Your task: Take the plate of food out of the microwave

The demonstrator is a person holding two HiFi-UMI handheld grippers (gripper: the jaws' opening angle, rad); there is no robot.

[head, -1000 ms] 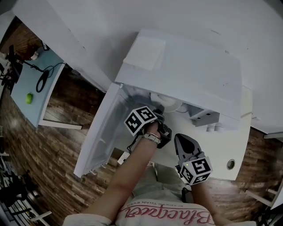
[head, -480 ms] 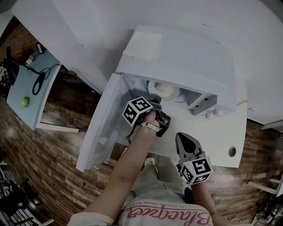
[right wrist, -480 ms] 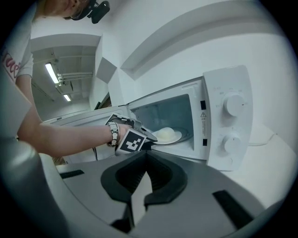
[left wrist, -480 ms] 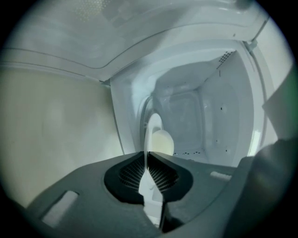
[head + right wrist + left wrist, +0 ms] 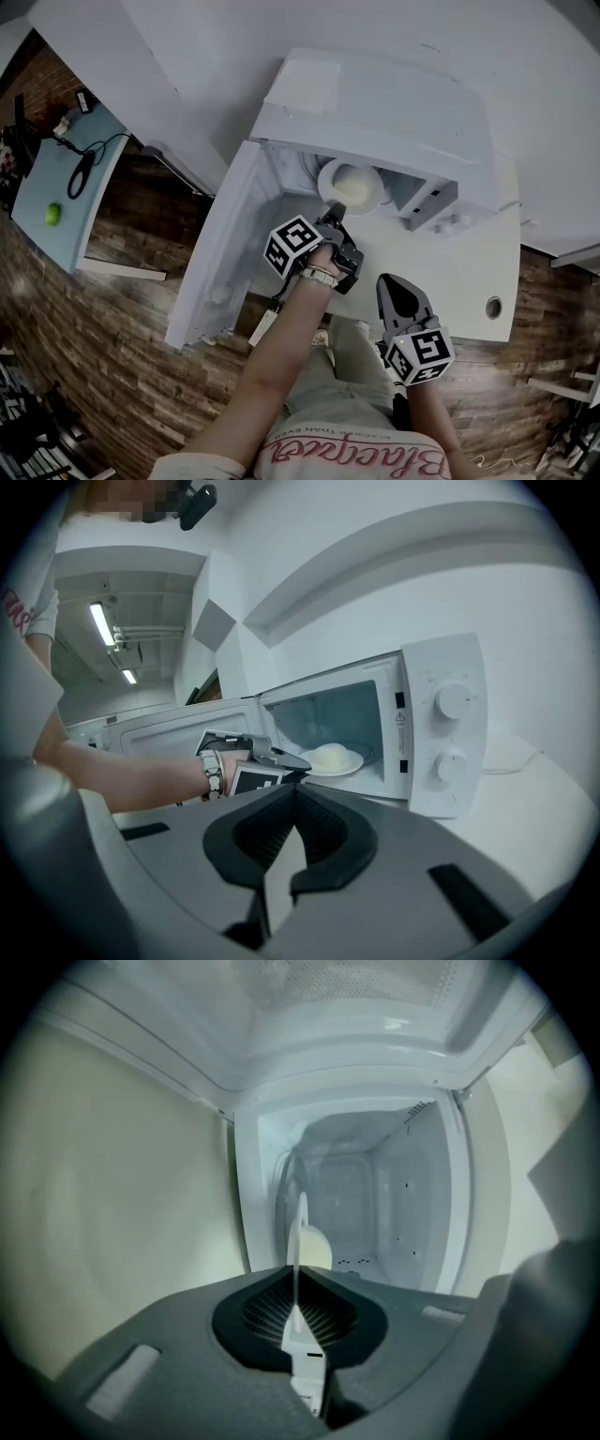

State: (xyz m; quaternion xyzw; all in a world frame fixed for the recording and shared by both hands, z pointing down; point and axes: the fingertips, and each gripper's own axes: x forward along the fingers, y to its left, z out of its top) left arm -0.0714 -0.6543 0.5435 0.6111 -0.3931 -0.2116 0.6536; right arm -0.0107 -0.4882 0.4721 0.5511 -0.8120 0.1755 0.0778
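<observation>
A white plate (image 5: 375,198) with a pale mound of food (image 5: 343,180) sits at the mouth of the white microwave (image 5: 375,103), whose door (image 5: 220,253) hangs open to the left. My left gripper (image 5: 335,212) is shut on the plate's near rim. Its jaws have just been closing on it. In the left gripper view the plate (image 5: 301,1227) stands edge-on between the pads, with the food (image 5: 318,1249) behind. My right gripper (image 5: 390,283) hovers over the counter, shut and holding nothing. From it I see the plate (image 5: 353,764) and food (image 5: 330,755) inside the microwave (image 5: 441,724).
The microwave stands on a white counter (image 5: 459,281) with a round hole (image 5: 493,307) at the right. Two control knobs (image 5: 451,700) are on its right front panel. A blue table (image 5: 66,178) stands far left on the wooden floor.
The left gripper's jaws have closed on the plate's rim, and hand and plate have drawn back out of the oven cavity. More of the plate shows now. The right gripper shifted slightly.
</observation>
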